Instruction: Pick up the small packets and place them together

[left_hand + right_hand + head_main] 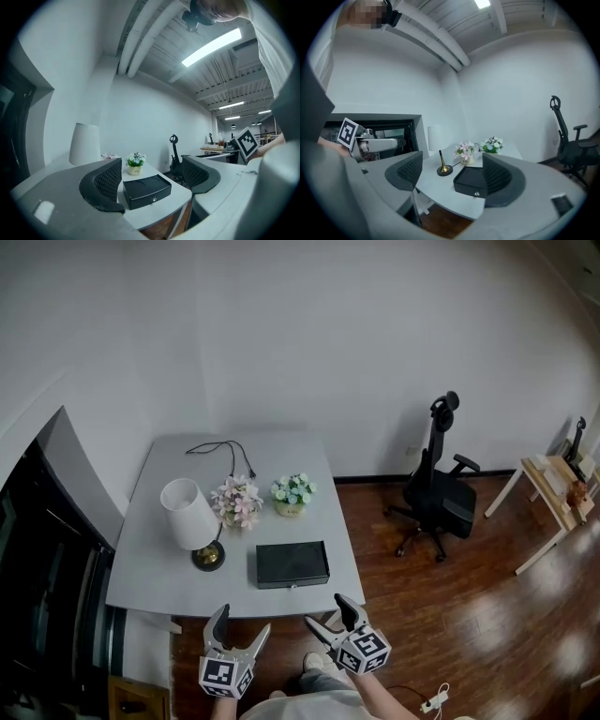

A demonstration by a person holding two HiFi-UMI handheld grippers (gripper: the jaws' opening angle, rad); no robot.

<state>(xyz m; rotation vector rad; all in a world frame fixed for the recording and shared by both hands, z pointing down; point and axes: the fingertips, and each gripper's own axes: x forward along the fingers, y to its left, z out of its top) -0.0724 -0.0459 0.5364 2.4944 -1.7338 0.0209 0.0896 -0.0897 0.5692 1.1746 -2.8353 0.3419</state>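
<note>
Fingers (110,180) of the left gripper (242,624) stand wide with nothing between them; the right gripper (326,612) is just as wide and empty. Both hang just off the near edge of the table (150,587). The box (292,564), closed, lies at 1 o'clock of the left and 11 o'clock of the right. A lamp (192,517) sits at 9 o'clock of the box, flowers (236,501) at 11 to 12 o'clock. No packets show in any view; they may lie inside the box, though I cannot tell. By this, nothing is gathered yet: finding, lifting and grouping all remain.
</note>
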